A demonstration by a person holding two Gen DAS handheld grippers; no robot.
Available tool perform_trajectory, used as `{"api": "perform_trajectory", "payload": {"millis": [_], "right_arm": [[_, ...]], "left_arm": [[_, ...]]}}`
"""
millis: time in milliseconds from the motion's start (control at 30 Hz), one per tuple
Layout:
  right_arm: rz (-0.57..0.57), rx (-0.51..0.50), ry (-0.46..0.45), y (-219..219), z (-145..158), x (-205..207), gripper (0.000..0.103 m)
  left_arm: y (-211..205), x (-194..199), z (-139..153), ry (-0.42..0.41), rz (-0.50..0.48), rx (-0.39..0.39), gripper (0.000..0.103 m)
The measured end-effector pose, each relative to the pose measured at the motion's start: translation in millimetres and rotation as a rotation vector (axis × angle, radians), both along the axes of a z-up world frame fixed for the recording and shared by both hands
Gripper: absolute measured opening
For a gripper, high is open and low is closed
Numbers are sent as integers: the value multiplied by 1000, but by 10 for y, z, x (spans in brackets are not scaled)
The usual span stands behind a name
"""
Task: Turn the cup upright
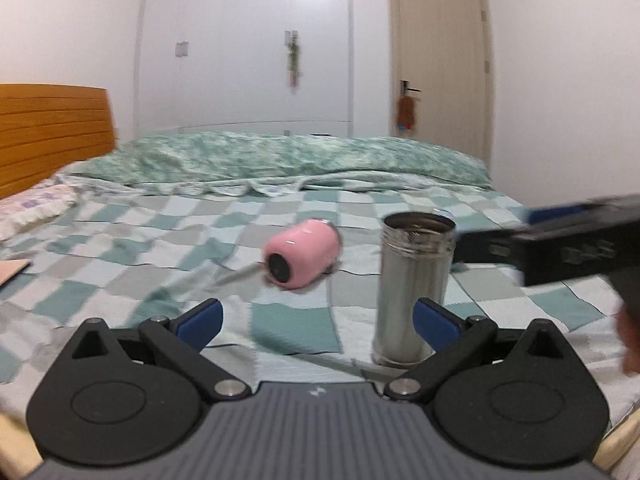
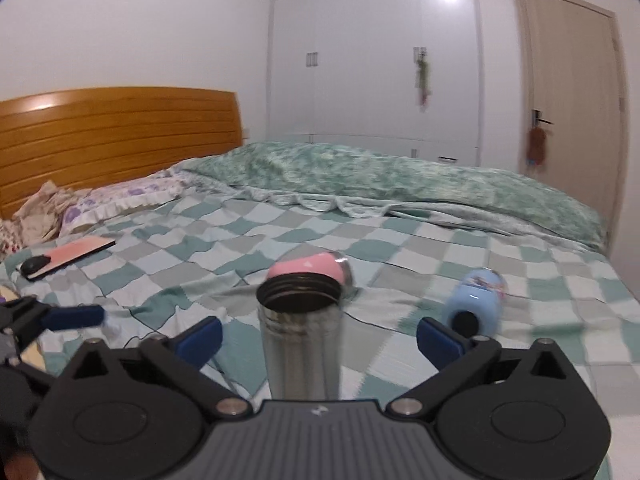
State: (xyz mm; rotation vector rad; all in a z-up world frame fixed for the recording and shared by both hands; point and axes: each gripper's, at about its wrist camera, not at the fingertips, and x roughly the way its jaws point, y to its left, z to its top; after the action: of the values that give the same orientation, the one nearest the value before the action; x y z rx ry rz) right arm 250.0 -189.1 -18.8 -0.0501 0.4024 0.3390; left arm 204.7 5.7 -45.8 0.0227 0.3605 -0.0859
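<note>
A steel cup [image 1: 412,288] stands upright, mouth up, on the checked bed sheet [image 1: 160,240]. A pink cup [image 1: 302,254] lies on its side left of and beyond it, base toward me. My left gripper [image 1: 318,322] is open and empty; the steel cup stands just ahead of its right finger. In the right wrist view the steel cup [image 2: 300,336] stands between the spread fingers of my open right gripper [image 2: 320,340], untouched. The pink cup [image 2: 310,266] lies behind it. A blue cup [image 2: 476,304] lies on its side to the right.
A rumpled green quilt [image 2: 400,184] lies across the far side of the bed. A wooden headboard [image 2: 116,136], pillows [image 2: 120,200], and a pink book with a dark object [image 2: 68,258] are at the left. A wardrobe [image 2: 372,60] and door [image 2: 572,92] stand behind.
</note>
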Motion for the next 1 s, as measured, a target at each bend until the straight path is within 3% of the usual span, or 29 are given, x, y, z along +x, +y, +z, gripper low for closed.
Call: {"api": "perform_trajectory", "payload": {"millis": [233, 500, 733, 900, 1000], "right_arm": [[-105, -16, 50, -325, 64, -577, 103], [-139, 16, 59, -484, 102, -1037, 103], [-121, 10, -3, -469, 247, -1503, 103], [-88, 19, -76, -408, 324, -1957, 103], [-73, 29, -112, -348, 321, -2226, 103]], "left_arm": [[26, -526, 331, -26, 58, 13, 103], [33, -1038, 450, -58, 69, 31, 103], [76, -1392, 528, -72, 97, 42, 103], [171, -1775, 572, -96, 118, -16, 103], [183, -1977, 590, -117, 95, 20, 103]]}}
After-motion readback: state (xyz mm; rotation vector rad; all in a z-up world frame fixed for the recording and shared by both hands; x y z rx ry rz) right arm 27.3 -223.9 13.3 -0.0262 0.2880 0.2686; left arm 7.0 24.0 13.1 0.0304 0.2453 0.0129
